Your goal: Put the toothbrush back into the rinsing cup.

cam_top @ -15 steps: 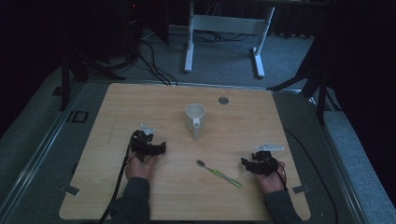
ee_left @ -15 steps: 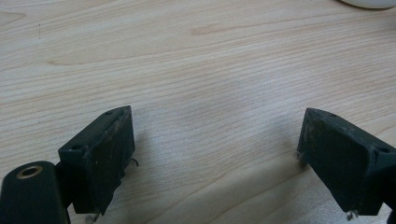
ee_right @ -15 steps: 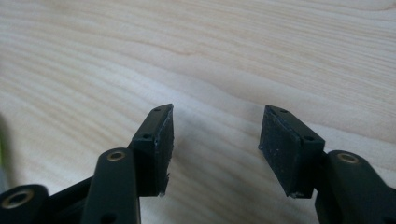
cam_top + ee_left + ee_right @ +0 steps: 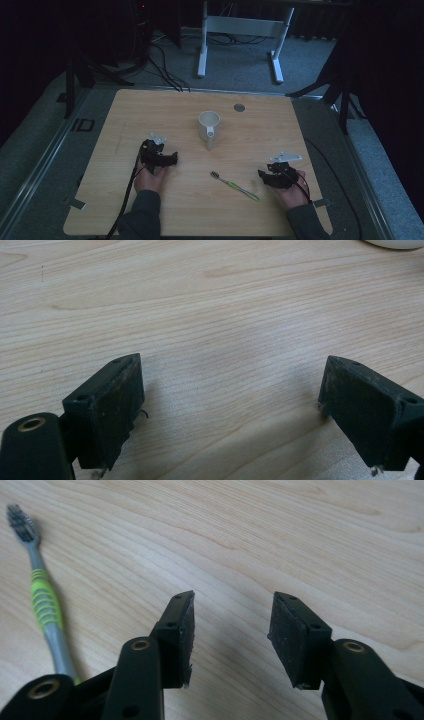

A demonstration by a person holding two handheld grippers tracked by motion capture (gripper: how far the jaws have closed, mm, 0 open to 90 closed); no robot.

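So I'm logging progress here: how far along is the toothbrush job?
Nothing looks done: the toothbrush lies flat on the table, apart from the white cup. In hand: the right gripper sits beside it, jaws open and empty; the left gripper is open over bare wood. Probably left: grasping and moving it.

The high view looks from above the person's side, forward and down, and takes in the whole table (image 4: 150, 110) and the floor behind it. The left gripper view sits very near the wood and looks along its own jaws. The right gripper view is also low and close. It shares the toothbrush (image 4: 42, 600) with the high view (image 4: 235, 185).
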